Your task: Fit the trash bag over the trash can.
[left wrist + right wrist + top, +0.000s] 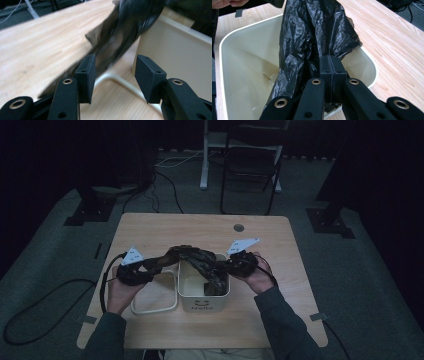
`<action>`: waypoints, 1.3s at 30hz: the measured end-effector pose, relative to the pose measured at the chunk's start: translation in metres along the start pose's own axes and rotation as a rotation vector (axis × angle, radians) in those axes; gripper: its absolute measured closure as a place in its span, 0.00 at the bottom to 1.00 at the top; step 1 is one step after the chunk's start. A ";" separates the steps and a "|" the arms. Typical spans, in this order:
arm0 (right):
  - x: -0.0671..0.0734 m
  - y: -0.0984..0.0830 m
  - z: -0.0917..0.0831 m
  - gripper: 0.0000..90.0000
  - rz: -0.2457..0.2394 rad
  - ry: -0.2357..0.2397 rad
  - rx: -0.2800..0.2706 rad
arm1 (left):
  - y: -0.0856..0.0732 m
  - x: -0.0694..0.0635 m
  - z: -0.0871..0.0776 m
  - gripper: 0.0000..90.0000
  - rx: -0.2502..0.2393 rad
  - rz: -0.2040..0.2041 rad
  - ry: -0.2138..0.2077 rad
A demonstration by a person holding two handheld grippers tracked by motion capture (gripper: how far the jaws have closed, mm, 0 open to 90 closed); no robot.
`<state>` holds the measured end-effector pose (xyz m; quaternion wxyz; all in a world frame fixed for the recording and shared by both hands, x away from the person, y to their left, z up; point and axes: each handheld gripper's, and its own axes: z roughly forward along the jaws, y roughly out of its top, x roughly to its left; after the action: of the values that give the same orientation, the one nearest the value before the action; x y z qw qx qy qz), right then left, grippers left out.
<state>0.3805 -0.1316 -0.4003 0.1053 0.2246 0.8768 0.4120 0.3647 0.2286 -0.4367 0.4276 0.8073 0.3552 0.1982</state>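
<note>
I'm lining the small cream bin (pixel 203 290) with a black bin bag (pixel 197 260), and the bag hangs stretched between my two hands above the counter (pixel 150 227). My right gripper (pixel 331 65) has its fingers pressed together on a fold of the plastic just over the bin's near rim. My left gripper (pixel 113 77) has its fingers standing apart; the bag's other end brushes past the left one in a blur, and I see nothing pinched between them.

To do this well, I'd keep the right pinch firm and low at the rim so that edge doesn't slide, then take a fresh hold with the left on a single layer of the bag's mouth, not the whole twisted bunch. The plastic is thin and crumpled, so a shallow bite could slip; I'd get the film well in between the pads. Then I'd pull the mouth wide and fold it down over the opposite rim.

Inside the bin, part of the bag droops down along the wall on my right hand's side; the rest of the cream interior is bare. The bin's white ring frame (pixel 152 309) lies on the counter just beside it, on my left.
</note>
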 end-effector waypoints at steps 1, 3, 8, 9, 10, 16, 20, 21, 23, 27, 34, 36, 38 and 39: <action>0.000 0.001 0.000 1.00 0.000 0.000 0.000 | 0.004 0.000 0.002 0.56 -0.002 0.002 -0.003; 0.000 0.002 -0.001 1.00 -0.002 -0.001 -0.003 | 0.011 0.000 0.007 0.56 0.008 0.012 -0.009; 0.002 0.004 -0.002 1.00 -0.007 0.002 -0.011 | 0.022 -0.003 0.023 0.56 0.032 0.019 -0.030; 0.002 0.004 -0.003 1.00 -0.008 0.001 -0.012 | 0.023 -0.005 0.026 0.58 0.043 0.028 -0.033; 0.002 0.003 -0.003 1.00 -0.011 0.000 -0.014 | 0.024 -0.007 0.028 0.65 0.049 0.041 -0.039; 0.004 -0.001 -0.016 1.00 -0.024 -0.022 -0.024 | 0.021 -0.027 0.031 1.00 0.059 0.136 -0.079; 0.005 -0.008 -0.031 1.00 -0.025 -0.043 -0.031 | 0.018 -0.035 0.027 1.00 0.065 0.162 -0.080; 0.005 -0.011 -0.034 1.00 -0.026 -0.047 -0.033 | 0.018 -0.038 0.025 1.00 0.060 0.169 -0.079; 0.007 -0.017 -0.040 1.00 -0.022 -0.053 -0.034 | 0.018 -0.042 0.022 1.00 0.059 0.186 -0.074; 0.007 -0.034 -0.048 1.00 -0.005 -0.054 -0.029 | 0.012 -0.046 0.022 1.00 0.077 0.198 -0.081; 0.008 -0.050 -0.044 0.93 0.019 -0.024 -0.003 | 0.012 -0.049 0.026 1.00 0.087 0.207 -0.077; 0.007 -0.047 -0.045 0.83 0.023 -0.029 -0.017 | 0.012 -0.049 0.027 1.00 0.094 0.213 -0.075; 0.006 -0.041 -0.048 0.75 0.027 -0.028 -0.039 | 0.011 -0.049 0.027 1.00 0.093 0.211 -0.074; 0.005 -0.038 -0.049 0.72 0.033 -0.024 -0.051 | 0.011 -0.049 0.027 0.99 0.095 0.213 -0.073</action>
<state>0.3462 -0.1834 -0.3983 0.1148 0.2414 0.8609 0.4330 0.3534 0.1733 -0.4435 0.3783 0.8664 0.2606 0.1957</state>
